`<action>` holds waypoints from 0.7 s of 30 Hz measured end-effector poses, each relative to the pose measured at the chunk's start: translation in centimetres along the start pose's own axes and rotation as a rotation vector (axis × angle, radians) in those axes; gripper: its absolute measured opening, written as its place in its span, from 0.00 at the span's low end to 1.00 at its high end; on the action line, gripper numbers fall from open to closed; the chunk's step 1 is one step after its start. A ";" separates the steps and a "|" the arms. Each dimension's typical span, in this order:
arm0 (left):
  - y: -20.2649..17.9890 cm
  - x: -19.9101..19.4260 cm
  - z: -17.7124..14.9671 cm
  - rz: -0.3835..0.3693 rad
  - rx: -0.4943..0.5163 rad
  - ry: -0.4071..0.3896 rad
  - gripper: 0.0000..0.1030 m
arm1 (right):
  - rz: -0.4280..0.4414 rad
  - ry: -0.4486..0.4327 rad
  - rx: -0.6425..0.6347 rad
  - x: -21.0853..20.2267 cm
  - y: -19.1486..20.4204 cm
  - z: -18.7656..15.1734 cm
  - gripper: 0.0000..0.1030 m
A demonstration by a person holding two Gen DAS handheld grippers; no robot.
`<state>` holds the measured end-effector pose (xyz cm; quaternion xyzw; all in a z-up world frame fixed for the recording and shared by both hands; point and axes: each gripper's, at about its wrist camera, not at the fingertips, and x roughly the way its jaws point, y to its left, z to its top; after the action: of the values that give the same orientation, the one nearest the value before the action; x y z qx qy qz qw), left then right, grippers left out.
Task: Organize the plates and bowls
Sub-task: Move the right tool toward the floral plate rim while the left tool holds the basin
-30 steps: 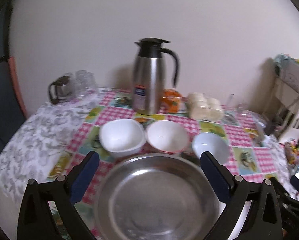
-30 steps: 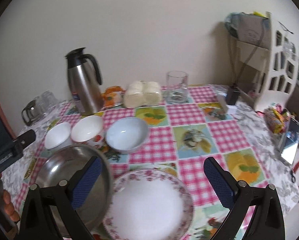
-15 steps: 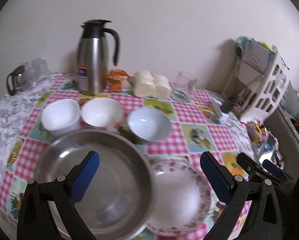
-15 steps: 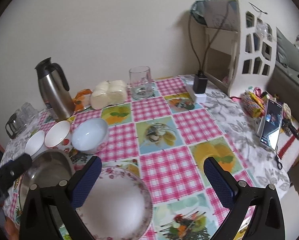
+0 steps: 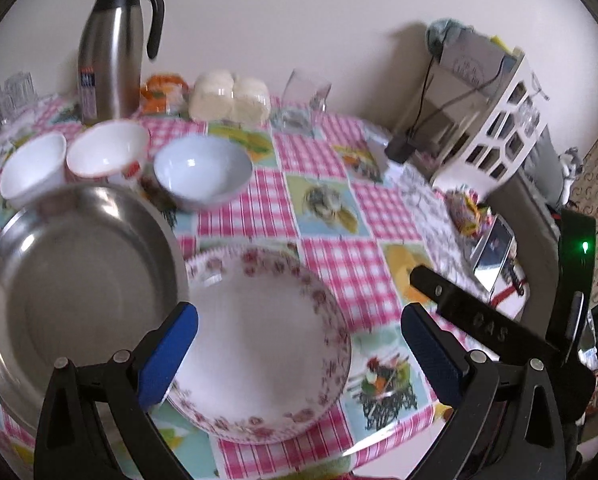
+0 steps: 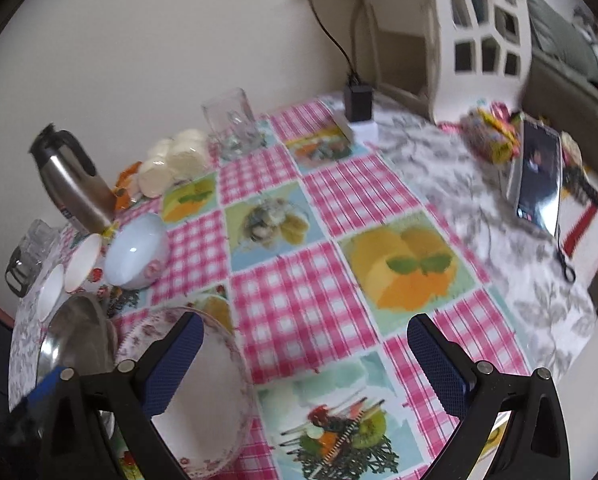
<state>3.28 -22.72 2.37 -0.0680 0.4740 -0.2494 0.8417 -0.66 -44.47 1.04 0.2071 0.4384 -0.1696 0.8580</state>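
A white plate with a pink flower rim [image 5: 259, 336] lies on the table's front edge. A large steel bowl [image 5: 71, 276] sits to its left. Behind stand three bowls in a row: a white one [image 5: 33, 164], a white one with a red rim [image 5: 107, 152] and a pale blue one [image 5: 203, 172]. My left gripper [image 5: 299, 344] is open and empty, hovering over the flower plate. My right gripper [image 6: 303, 360] is open and empty, with the flower plate [image 6: 203, 392] at its left finger. The steel bowl [image 6: 75, 340] and the blue bowl [image 6: 135, 252] show at the left of the right wrist view.
A steel thermos [image 5: 113, 44], wrapped buns [image 5: 229, 98] and a glass [image 5: 305, 98] stand at the back by the wall. A white plastic rack [image 5: 495, 104], a phone [image 6: 537, 176] and snack wrappers [image 6: 489, 136] lie at the right. The checkered tablecloth [image 6: 299, 300] covers the table.
Both views have swung to the right. The left gripper has moved from over the steel bowl to over the flower plate. The right gripper has moved right, past the plate.
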 end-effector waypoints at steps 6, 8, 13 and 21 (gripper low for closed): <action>-0.3 0.9 -1.3 0.059 -0.034 0.050 0.98 | -0.033 0.084 0.078 2.1 -2.1 -0.5 1.00; -0.5 1.1 -1.7 0.068 -0.048 0.061 0.98 | -0.019 0.116 0.072 2.8 -2.0 -0.8 1.00; -0.1 2.2 -2.9 0.097 -0.102 0.098 0.98 | -0.005 0.150 0.036 3.7 -1.1 -1.1 1.00; 0.3 3.4 -5.0 0.137 -0.142 0.172 0.98 | 0.032 0.206 -0.004 5.0 0.2 -1.8 1.00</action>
<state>0.71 -23.56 -3.03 -0.0734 0.5644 -0.1618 0.8062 1.04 -43.90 -4.01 0.2285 0.5215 -0.1327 0.8113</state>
